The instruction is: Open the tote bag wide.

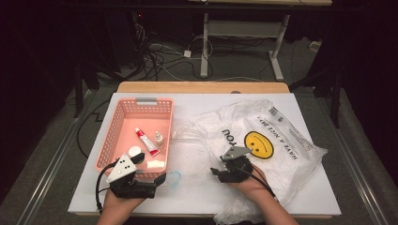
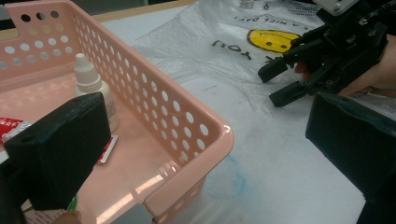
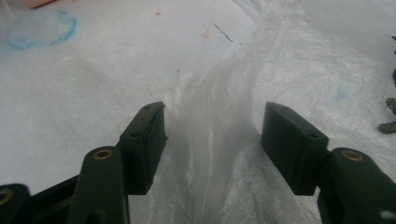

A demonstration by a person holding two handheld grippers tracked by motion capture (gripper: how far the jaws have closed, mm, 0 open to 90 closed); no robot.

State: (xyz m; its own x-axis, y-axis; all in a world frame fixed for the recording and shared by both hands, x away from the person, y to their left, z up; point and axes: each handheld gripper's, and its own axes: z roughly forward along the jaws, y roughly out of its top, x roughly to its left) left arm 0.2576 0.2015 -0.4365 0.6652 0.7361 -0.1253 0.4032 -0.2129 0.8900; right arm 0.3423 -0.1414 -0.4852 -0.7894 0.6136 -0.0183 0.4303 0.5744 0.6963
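The right gripper (image 3: 212, 140) stands with its jaws apart over a white table (image 3: 93, 93). A raised fold of clear plastic bag (image 3: 210, 121) runs between the fingers (image 3: 144, 144), touching neither pad. Beyond the left finger lies a blue ring mark (image 3: 41, 29).

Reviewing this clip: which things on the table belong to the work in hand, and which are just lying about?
In the work:
- clear plastic bag with a yellow smiley face
- raised fold of that bag, between the open right tongs
- pink perforated plastic basket, near the open left tongs

Lying about in the basket:
- small white dropper bottle
- red-and-white tube
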